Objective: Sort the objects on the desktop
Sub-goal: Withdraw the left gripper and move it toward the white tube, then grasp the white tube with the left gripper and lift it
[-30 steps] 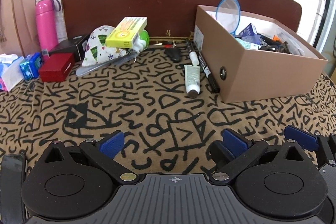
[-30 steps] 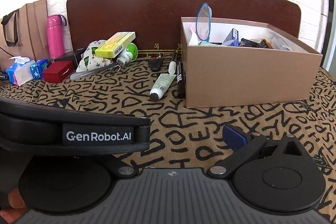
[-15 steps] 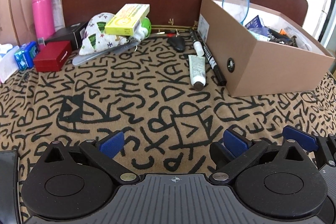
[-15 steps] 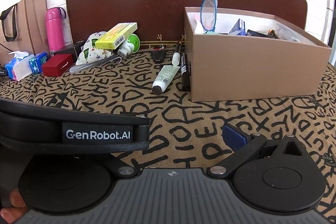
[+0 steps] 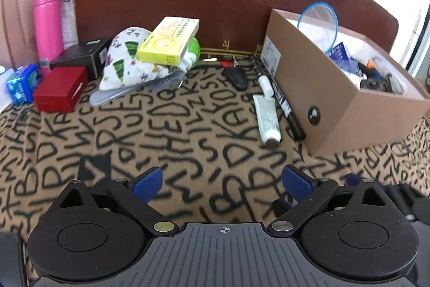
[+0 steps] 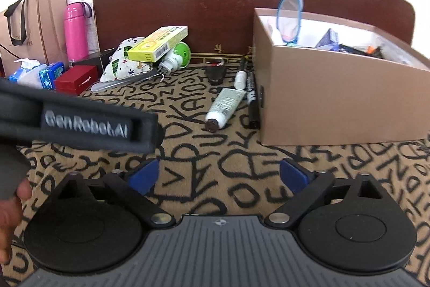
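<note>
Your left gripper (image 5: 223, 182) and right gripper (image 6: 217, 175) hover over the lettered cloth (image 5: 172, 131), jaws apart, empty; ahead, tube (image 5: 267, 116) and marker (image 5: 285, 105) lie beside the box (image 5: 330, 109) — clutter pile (image 5: 150, 55) farther left.

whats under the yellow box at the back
The yellow box rests tilted on a patterned fabric pouch and a white-and-green plug-in device. A clear flat item sticks out below; the rest is covered.
</note>
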A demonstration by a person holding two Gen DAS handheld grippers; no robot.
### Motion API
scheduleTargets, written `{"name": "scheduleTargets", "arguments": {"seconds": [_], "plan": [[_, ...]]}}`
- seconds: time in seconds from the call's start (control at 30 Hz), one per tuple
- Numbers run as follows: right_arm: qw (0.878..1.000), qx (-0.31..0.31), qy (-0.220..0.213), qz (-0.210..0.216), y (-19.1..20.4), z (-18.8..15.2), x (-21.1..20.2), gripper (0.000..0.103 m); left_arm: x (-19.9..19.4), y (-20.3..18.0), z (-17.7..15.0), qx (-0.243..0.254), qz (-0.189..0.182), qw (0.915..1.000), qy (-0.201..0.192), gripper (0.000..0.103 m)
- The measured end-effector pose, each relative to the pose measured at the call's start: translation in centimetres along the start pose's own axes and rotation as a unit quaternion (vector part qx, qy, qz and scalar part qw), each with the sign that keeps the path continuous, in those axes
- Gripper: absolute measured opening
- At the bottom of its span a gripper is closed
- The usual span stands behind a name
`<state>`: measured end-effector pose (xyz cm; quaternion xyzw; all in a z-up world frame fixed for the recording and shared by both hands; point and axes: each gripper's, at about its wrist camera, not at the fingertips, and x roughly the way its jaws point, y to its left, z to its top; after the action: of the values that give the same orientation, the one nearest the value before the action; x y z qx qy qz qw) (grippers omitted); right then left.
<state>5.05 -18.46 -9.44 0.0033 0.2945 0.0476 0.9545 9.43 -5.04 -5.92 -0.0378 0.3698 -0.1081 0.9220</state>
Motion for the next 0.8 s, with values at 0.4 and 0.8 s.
{"name": "scheduleTargets", "arguments": {"seconds": [0.4, 0.8], "plan": [[1.000, -0.013, 0.000, -0.012, 1.0, 2.2, 5.5, 0.061, 6.2, -0.4, 4.0, 0.015, -0.078, 0.9957, 0.048, 0.073], [0.999, 0.010, 0.003, -0.045, 0.6, 2.6, 7.4, 0.045, 11.2, -2.2, 5.9, 0.056, -0.123, 0.9861, 0.097, 0.040]]}}
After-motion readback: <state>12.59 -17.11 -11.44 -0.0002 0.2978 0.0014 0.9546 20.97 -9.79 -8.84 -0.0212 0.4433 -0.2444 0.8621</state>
